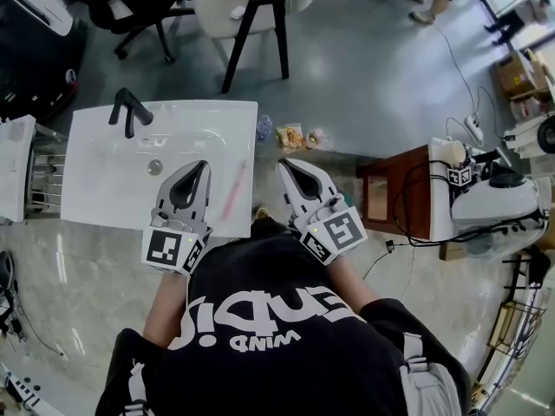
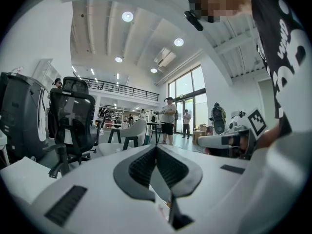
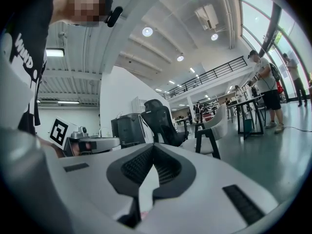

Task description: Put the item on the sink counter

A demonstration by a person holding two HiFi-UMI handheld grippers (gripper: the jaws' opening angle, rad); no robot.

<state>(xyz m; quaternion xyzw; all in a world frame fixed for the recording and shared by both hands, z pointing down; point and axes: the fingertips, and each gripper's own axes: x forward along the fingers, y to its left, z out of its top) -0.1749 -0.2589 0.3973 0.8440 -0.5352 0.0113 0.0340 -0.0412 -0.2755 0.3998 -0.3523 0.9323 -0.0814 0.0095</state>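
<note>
Both the left gripper (image 1: 203,166) and the right gripper (image 1: 285,165) are closed and empty beside the sink surface (image 1: 104,199). A slim pink item (image 1: 232,191) lies on its right side, so placement appears complete; next, withdraw both grippers.

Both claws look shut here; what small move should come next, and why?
Probably open the right claw: it and the left claw are shut and empty, while small items lie on the floor beyond the sink counter, nearer the right one.
</note>
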